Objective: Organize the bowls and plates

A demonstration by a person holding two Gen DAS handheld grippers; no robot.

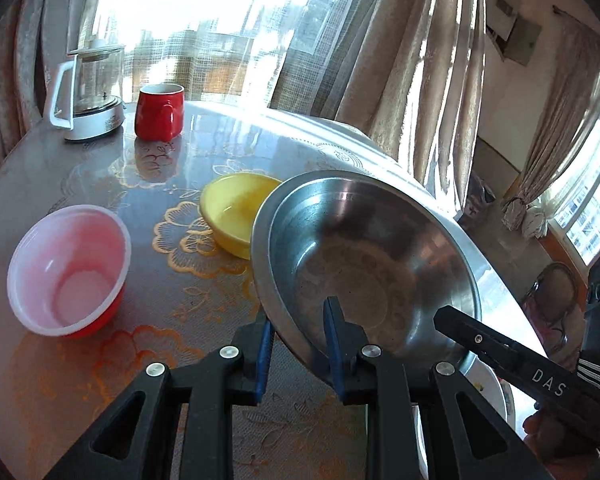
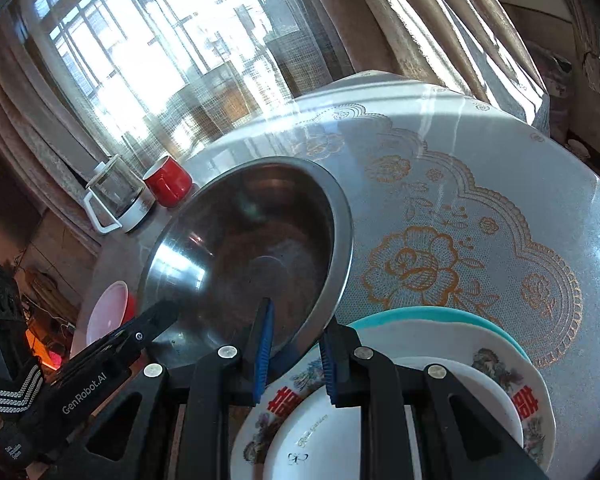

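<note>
On the far left of the left wrist view, a glass pot (image 1: 90,92) with a white handle stood at the back of the table (image 1: 52,168), with a red mug (image 1: 160,111) just beside it. Nearer, a red bowl (image 1: 69,270) with a pale inside sat upright on the patterned cloth. A yellow bowl (image 1: 236,216) lay further right, partly hidden behind the steel bowl (image 1: 364,264).

The steel bowl was tilted and lifted clear of the cloth. The left gripper (image 1: 298,348) had its jaws closed narrow on the bowl's near rim, one blue pad outside the wall and one inside. The right gripper (image 1: 500,350) reached in from the right; its tip lay at the bowl's right rim, but its grip could not be judged from this view. A striped sleeve (image 1: 598,374) showed behind it.

In the right wrist view, the left gripper (image 2: 156,320) entered from the lower left and met the steel bowl (image 2: 252,264) at its lower left rim. The right gripper (image 2: 296,348) had its jaws drawn in on the bowl's lower right rim, the wall between the pads. To the right, a stack of plates (image 2: 500,364) rested on the table (image 2: 480,184): a plain white plate on a flowered one, a teal one beneath. The steel bowl hung beside and above this stack.
</note>
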